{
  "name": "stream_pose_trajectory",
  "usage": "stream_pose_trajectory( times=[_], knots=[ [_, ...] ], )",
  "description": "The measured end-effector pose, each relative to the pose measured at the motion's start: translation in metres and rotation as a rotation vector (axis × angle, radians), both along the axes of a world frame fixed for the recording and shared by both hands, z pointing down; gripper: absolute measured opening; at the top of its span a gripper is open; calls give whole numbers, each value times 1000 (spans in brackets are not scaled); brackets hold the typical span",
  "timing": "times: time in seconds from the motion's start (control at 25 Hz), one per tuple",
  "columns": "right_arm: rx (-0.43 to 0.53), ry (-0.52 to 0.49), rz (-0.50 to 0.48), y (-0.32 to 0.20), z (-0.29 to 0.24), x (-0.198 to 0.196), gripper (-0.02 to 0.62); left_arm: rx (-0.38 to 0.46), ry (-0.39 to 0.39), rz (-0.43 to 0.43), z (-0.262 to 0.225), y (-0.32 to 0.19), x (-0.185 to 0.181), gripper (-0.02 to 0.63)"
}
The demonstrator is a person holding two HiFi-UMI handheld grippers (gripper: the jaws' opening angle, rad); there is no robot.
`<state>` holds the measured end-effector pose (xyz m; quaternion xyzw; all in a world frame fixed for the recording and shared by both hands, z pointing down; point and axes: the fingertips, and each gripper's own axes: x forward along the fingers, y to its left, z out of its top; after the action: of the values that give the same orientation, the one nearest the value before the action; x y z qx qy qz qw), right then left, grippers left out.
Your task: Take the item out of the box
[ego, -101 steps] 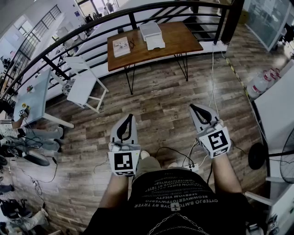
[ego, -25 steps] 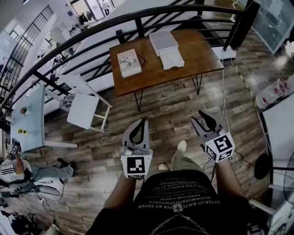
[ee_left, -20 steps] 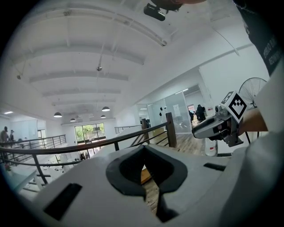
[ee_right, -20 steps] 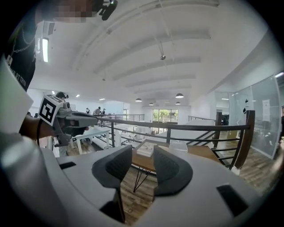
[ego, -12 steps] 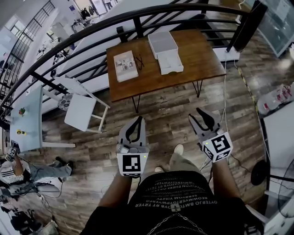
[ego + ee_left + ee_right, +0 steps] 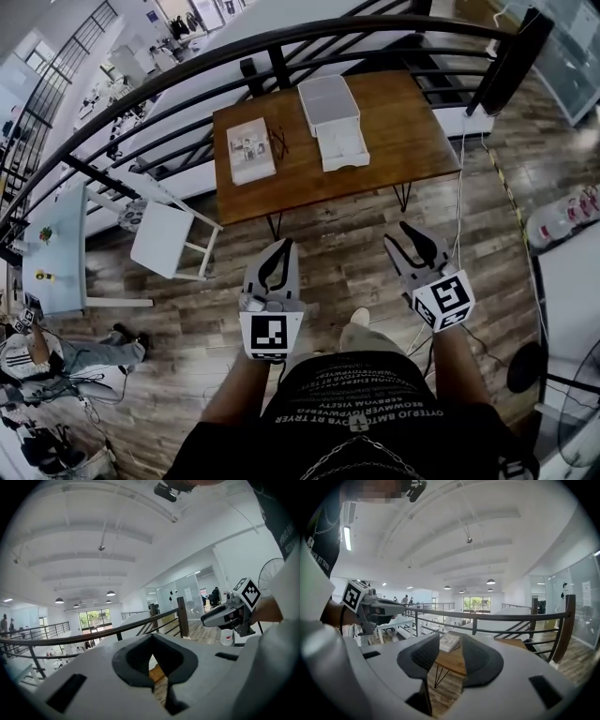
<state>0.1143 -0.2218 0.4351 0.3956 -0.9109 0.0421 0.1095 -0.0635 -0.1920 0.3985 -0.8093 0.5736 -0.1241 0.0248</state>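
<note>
Facing one table bearing one white box, left gripper jaws clenched empty, right gripper jaws parted.

Person wore a black short-sleeved T-shirt with rows of white lettering, a metal chain and khaki trousers. Left tool and right tool had grey shells and black jaw pads. Each had a white cube with black square markers.
</note>
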Motion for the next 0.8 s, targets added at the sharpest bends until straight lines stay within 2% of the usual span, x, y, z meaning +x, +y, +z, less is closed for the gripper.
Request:
stream_pose_trajectory(
  times=[0.52,0.8],
  knots=[
    [10,-19,-58,-48,-5,42,149,20,-2,-32,-13,-43,49,5],
    [-2,-2,-75,-51,1,47,149,1,6,-68,-4,-40,45,5]
  ],
)
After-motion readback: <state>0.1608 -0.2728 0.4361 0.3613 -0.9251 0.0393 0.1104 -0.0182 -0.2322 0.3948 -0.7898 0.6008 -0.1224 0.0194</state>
